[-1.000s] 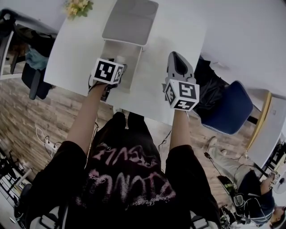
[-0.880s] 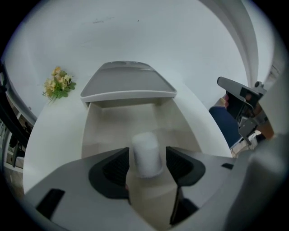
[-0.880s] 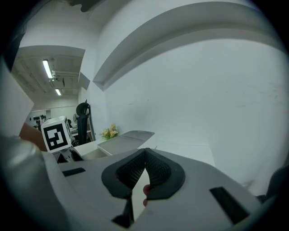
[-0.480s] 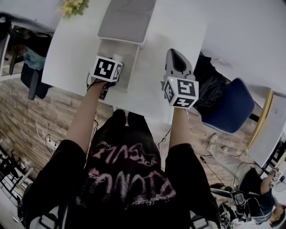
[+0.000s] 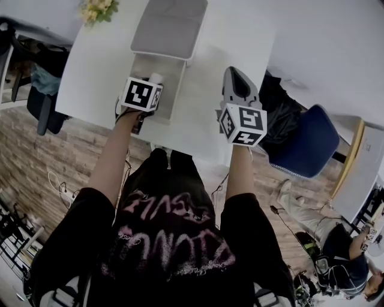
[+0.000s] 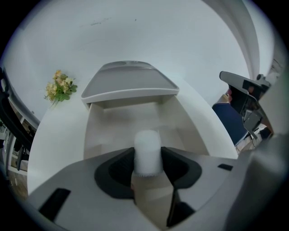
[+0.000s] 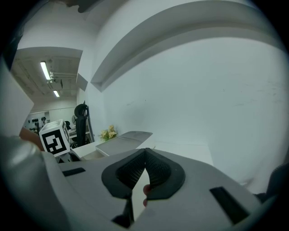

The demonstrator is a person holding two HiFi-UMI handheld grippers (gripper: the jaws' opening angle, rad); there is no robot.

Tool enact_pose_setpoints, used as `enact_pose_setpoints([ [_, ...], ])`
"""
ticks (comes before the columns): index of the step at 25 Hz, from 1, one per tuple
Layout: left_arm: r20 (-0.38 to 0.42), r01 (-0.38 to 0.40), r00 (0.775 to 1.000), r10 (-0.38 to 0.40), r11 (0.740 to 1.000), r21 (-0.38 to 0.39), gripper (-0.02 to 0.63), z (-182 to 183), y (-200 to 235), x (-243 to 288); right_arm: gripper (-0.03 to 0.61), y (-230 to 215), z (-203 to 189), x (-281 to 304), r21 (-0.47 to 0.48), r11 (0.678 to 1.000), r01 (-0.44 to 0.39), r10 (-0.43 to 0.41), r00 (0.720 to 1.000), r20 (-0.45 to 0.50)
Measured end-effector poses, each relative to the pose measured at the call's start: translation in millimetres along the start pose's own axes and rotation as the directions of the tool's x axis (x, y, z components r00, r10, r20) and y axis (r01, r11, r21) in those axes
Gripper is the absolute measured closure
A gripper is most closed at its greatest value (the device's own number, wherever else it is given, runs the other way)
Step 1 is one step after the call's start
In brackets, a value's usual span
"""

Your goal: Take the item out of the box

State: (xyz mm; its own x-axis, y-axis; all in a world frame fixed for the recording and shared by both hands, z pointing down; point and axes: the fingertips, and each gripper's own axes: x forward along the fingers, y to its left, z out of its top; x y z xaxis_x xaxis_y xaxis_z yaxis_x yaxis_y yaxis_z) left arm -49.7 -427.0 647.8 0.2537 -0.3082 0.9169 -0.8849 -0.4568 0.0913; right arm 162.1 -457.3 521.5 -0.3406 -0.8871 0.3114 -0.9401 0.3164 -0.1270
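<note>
An open pale box [image 5: 171,72] lies on the white table [image 5: 99,66], its grey lid [image 5: 169,27] folded back. My left gripper [image 5: 155,84] reaches steeply down into the box. A white capped bottle [image 6: 147,151] stands between its black pads [image 6: 118,170], which touch it on both sides; the jaws have just been closing around it. The bottle's top [image 5: 156,77] peeks out beside the marker cube in the head view. My right gripper [image 5: 239,84] hovers over the table to the right of the box, jaws together and empty [image 7: 145,152].
A small bunch of yellow flowers [image 5: 96,10] sits at the table's far left corner. A blue chair [image 5: 312,144] stands to the right of the table, a dark chair [image 5: 45,96] to its left. Another person [image 5: 342,264] sits on the floor at lower right.
The left gripper has settled slightly deeper over the box, around the white bottle. The right gripper has stayed where it was.
</note>
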Motion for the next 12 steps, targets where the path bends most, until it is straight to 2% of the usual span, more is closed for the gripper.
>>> enact_pose_setpoints([
  [6,0.058,0.009,0.998,-0.008,1.0,-0.014,0.428,0,-2,-13,0.569,4,5,-7,0.004,1.0,0.006,-0.007,1.0,0.009],
  [12,0.162,0.024,0.987,-0.02,1.0,-0.018,0.431,9,-2,-31,0.569,12,13,-12,-0.003,1.0,0.005,-0.005,1.0,0.022],
])
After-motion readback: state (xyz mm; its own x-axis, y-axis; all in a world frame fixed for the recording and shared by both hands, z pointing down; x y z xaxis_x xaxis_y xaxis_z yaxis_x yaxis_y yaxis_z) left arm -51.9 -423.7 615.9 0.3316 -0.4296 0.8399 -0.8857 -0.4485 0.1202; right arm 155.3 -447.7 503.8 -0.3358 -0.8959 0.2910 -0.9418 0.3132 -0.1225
